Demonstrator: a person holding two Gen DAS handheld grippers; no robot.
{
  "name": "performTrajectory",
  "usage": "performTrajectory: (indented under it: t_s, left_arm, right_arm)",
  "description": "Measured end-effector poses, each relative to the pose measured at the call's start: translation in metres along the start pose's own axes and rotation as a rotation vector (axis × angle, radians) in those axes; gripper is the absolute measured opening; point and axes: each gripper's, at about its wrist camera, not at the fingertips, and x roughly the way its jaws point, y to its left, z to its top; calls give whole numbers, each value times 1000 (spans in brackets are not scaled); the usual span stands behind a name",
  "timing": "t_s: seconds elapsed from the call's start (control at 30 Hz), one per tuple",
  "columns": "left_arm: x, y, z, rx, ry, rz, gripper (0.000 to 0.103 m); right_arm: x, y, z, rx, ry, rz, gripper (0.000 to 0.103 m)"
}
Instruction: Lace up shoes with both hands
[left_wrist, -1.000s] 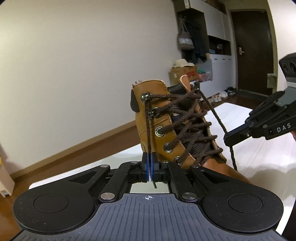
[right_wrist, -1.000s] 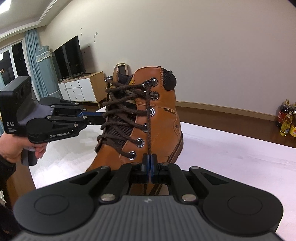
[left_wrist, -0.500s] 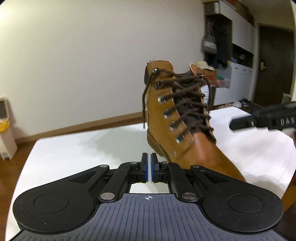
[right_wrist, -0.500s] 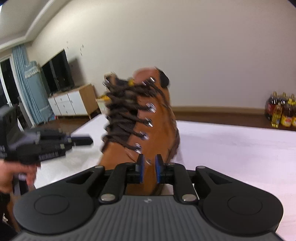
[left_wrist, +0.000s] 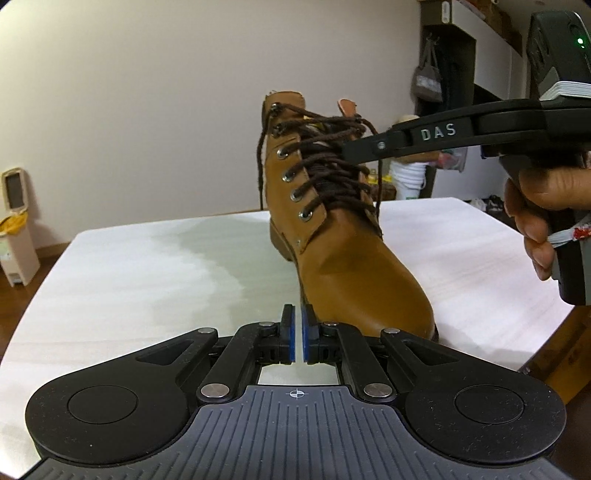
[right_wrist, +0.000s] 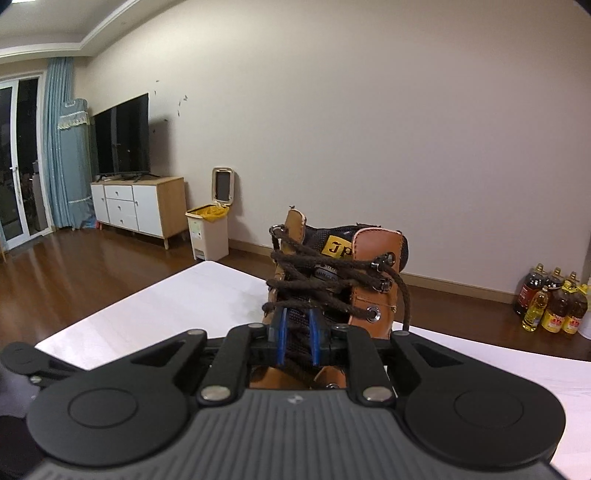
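One boot stands on one desk, threaded with one brown lace. Two hand-held grippers: left hand-held gripper, right hand-held gripper. One television, one cabinet, one bin.

Pretty clearly somebody's living room at home. Off to the left of the right hand-held gripper there's a big black flat-screen TV on a low wood-and-white drawer cabinet, with long blue curtains by a glass door. A beige plastic flip-lid trash bin with a yellow liner stands against the plain wall, and yellow cooking oil bottles cluster on the glossy brown wood floor far right. The left view shows a grey bag hanging in a dark coat nook.
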Motion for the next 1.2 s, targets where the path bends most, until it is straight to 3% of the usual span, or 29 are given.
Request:
performTrajectory:
  t_s: [0.17,0.3,0.37,0.57,0.8,1.2]
  left_arm:
    - [-11,-2,2,-16,-10,44,5]
    - [-17,-10,5,-7,-13,71,15]
    - [-19,-14,7,-2,-15,81,16]
    - [-29,-27,8,-36,-18,62,19]
    - [-37,-32,-2,-81,22,81,29]
    - [-55,-42,-18,-99,27,95,30]
  right_arm:
    - [-24,-6,-14,40,10,-16,15]
    - [-57,-12,-35,99,16,-30,15]
    - [-70,-14,-44,133,15,-36,15]
    - [-105,-16,-74,220,32,-48,15]
    - [-117,-9,-90,257,57,-73,15]
    - [-125,10,-91,221,68,-71,15]
